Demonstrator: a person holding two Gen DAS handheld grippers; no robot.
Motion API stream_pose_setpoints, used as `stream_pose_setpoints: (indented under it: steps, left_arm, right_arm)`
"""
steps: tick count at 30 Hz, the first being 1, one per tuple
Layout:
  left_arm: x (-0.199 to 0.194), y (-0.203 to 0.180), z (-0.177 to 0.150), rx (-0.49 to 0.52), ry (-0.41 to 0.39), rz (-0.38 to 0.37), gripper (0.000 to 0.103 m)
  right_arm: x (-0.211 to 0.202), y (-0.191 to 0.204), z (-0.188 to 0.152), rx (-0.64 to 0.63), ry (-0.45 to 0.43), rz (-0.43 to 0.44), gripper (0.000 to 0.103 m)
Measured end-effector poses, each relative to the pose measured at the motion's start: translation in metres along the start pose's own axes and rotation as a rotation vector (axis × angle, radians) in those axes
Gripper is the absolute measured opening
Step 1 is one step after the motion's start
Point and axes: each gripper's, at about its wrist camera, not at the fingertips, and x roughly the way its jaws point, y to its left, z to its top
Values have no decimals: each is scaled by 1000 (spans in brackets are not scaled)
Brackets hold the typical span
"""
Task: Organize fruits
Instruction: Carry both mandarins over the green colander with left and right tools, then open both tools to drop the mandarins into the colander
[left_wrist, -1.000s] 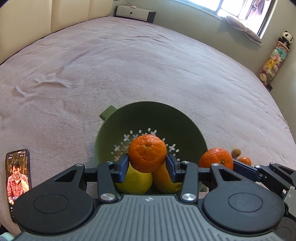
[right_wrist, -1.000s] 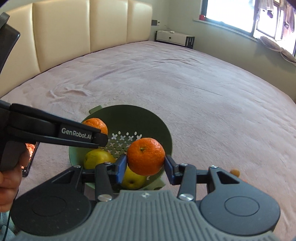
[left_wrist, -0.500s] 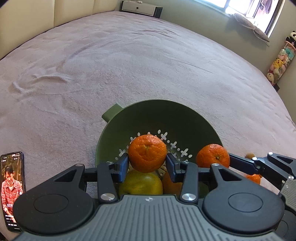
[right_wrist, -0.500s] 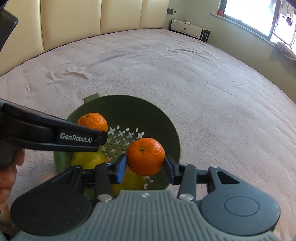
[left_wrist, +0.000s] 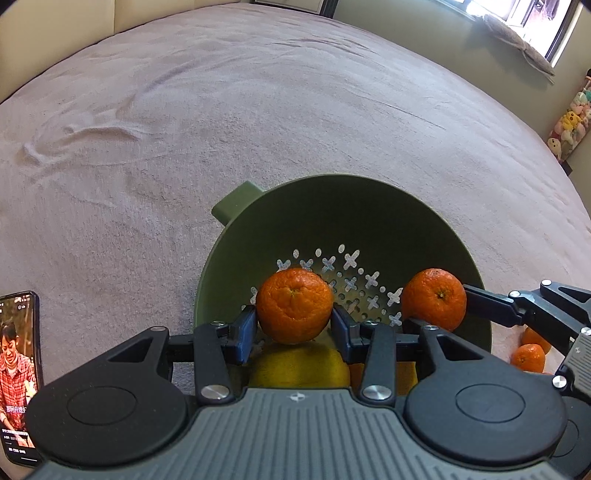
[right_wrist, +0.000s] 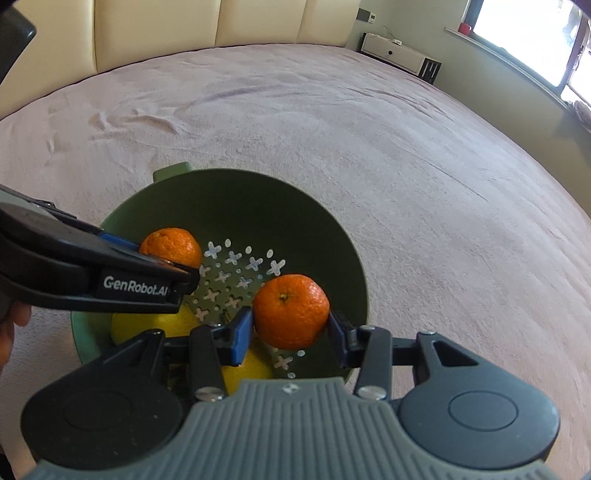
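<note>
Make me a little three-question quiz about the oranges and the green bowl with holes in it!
1. True or false: each gripper is squeezing an orange.
2. What colour is the fruit already lying in the green bowl? A red, B yellow, C purple.
3. What lies flat on the bed left of the bowl, with its screen lit?

Key
1. True. The left gripper holds one orange, and the right gripper holds another orange, both above the bowl.
2. B. The yellow fruit sits in the bottom.
3. A phone.
</note>
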Motion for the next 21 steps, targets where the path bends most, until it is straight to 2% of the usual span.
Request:
stream_pose_setpoints:
  steps: [11, 21]
  left_arm:
    - [2, 1, 1, 5, -9, 8, 49]
    - [-6, 2, 6, -14, -30, 46, 60]
  right_arm:
    - [17, 1, 1, -19, 22, 6, 42]
    - [15, 1, 4, -6, 11, 20, 42]
